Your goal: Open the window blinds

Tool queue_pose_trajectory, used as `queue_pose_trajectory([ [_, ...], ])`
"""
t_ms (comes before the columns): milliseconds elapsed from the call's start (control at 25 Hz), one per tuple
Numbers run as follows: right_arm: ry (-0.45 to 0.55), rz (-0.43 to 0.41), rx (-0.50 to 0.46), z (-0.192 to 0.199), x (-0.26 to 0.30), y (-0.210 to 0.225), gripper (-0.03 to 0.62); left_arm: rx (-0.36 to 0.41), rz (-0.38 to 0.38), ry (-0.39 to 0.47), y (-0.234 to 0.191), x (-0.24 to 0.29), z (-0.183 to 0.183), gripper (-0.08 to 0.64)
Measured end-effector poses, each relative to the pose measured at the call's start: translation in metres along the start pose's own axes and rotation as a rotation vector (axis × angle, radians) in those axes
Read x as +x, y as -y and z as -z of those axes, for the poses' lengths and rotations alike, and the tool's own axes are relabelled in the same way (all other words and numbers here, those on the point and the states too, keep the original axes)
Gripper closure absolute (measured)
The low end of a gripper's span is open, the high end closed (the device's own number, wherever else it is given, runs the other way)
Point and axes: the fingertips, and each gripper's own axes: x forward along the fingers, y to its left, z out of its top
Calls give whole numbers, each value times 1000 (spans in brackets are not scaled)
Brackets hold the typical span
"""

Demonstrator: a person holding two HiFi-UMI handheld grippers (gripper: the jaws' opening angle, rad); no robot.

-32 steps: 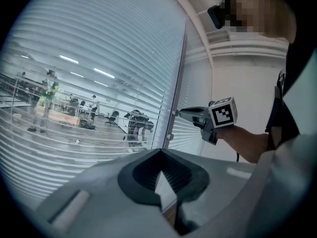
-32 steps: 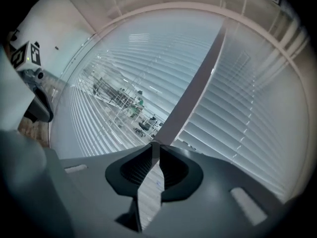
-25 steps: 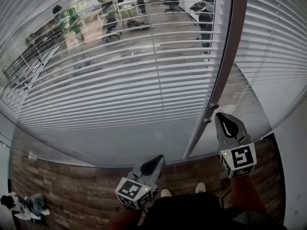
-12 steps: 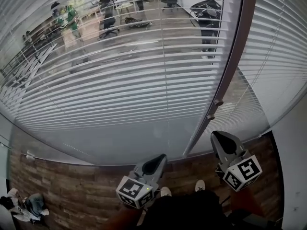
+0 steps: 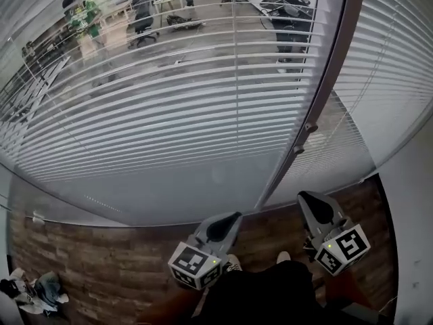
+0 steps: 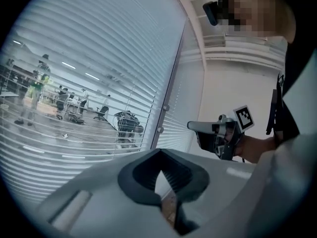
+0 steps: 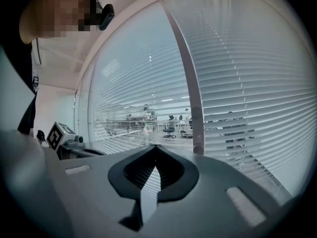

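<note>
Head view, looking steeply down: window blinds (image 5: 169, 114) spread to both sides of the brown window post (image 5: 326, 87), with an office visible between the slats left of the post. Left gripper (image 5: 232, 217) low, just left of the post's foot, jaws pressed together on nothing. Right gripper (image 5: 304, 196) just right of the post's foot, jaws likewise closed and empty. Neither touching the blinds.

A wood-plank floor (image 5: 101, 269) runs below the glass with a small heap of belongings (image 5: 47, 290) at its lower left, a brown frame post (image 5: 329, 73) divides the panes, and beyond them are office chairs (image 5: 141, 22) and a person in green (image 5: 86, 17).
</note>
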Motion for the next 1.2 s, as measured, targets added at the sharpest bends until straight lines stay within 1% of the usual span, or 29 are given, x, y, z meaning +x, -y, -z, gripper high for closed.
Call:
queue_pose_trajectory([
  [120, 6, -28, 2, -7, -7, 11, 566, 5, -25, 0, 13, 8, -2, 559],
  [200, 11, -55, -3, -8, -17, 7, 566, 10, -48, 7, 24, 0, 2, 558],
  [320, 23, -106, -9, 4, -32, -3, 566, 18, -117, 23, 36, -13, 13, 558],
  [440, 29, -167, -6, 17, -42, 11, 566, 7, -172, 46, 48, 2, 27, 558],
  [560, 27, -207, 1, 9, -67, 24, 566, 7, -201, 66, 79, 19, 16, 559],
  [640, 23, -233, 8, 12, -92, 27, 566, 16, -215, 64, 105, 26, 18, 558],
  [840, 7, -263, 35, 48, -152, 42, 566, 30, -208, 45, 166, 45, 54, 558],
  [920, -6, -276, 45, 52, -169, 48, 566, 3, -197, 49, 185, 51, 59, 559],
  [1040, -23, -302, 62, 53, -191, 61, 566, -42, -211, 65, 208, 58, 57, 559],
  [1120, -27, -319, 83, 55, -205, 67, 566, -48, -235, 60, 224, 57, 59, 559],
  [1200, -30, -332, 104, 58, -219, 69, 566, -46, -263, 35, 239, 51, 60, 558],
])
